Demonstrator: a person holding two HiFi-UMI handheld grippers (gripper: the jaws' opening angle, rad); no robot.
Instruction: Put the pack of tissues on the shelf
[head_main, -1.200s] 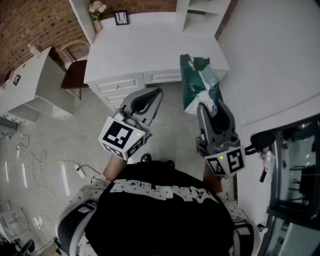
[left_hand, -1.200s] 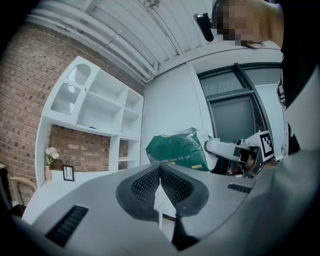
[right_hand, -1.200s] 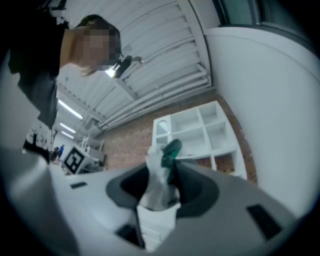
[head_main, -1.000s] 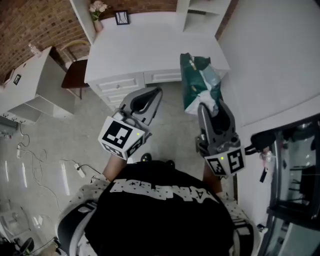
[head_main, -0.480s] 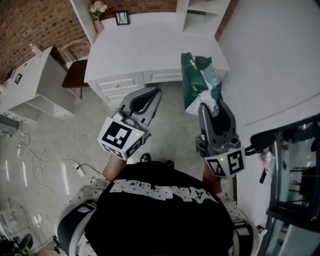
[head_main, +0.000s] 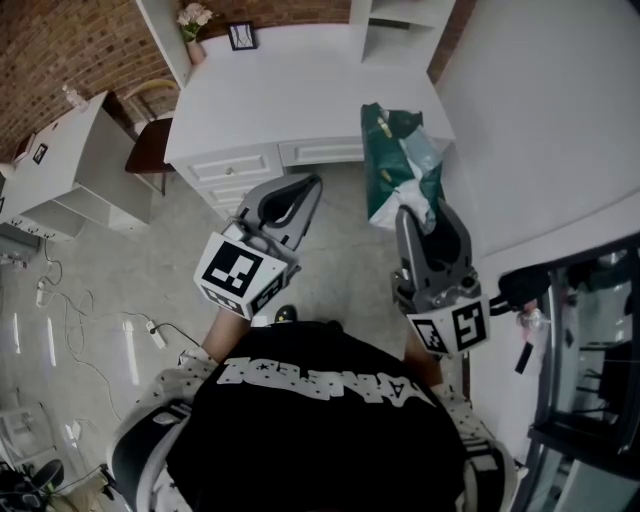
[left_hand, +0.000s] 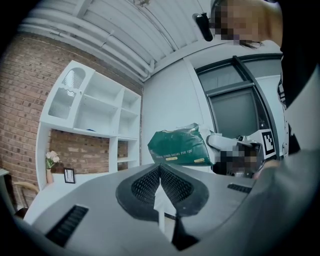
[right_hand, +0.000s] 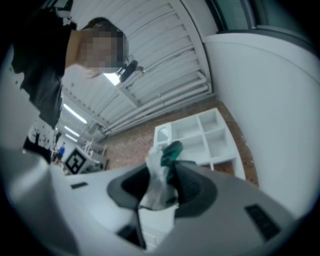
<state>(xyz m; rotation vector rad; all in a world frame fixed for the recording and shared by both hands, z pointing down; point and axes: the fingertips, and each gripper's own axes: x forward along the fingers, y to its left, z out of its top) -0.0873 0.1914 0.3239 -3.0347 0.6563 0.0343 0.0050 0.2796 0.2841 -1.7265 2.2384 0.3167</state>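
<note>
The pack of tissues (head_main: 400, 165) is a dark green plastic bag with a pale crinkled end. It hangs in the air in front of the white desk (head_main: 300, 90). My right gripper (head_main: 418, 215) grips its crimped lower end, and the jaws are closing on it; the plastic bunches between the pads (right_hand: 192, 182). In the left gripper view the pack (left_hand: 180, 146) shows beyond my left gripper (left_hand: 160, 167), which is shut and empty. The left gripper (head_main: 310, 185) is held beside the pack, apart from it. The white shelf unit (left_hand: 95, 115) stands on the desk against the brick wall.
A vase of flowers (head_main: 193, 25) and a small picture frame (head_main: 242, 36) stand at the desk's back left. A chair (head_main: 150, 150) and a low white cabinet (head_main: 60, 170) are on the left. A white wall (head_main: 540, 120) and a dark window frame (head_main: 590, 350) close the right side.
The head view has shifted slightly. Both grippers and the held pack stay in the same places.
</note>
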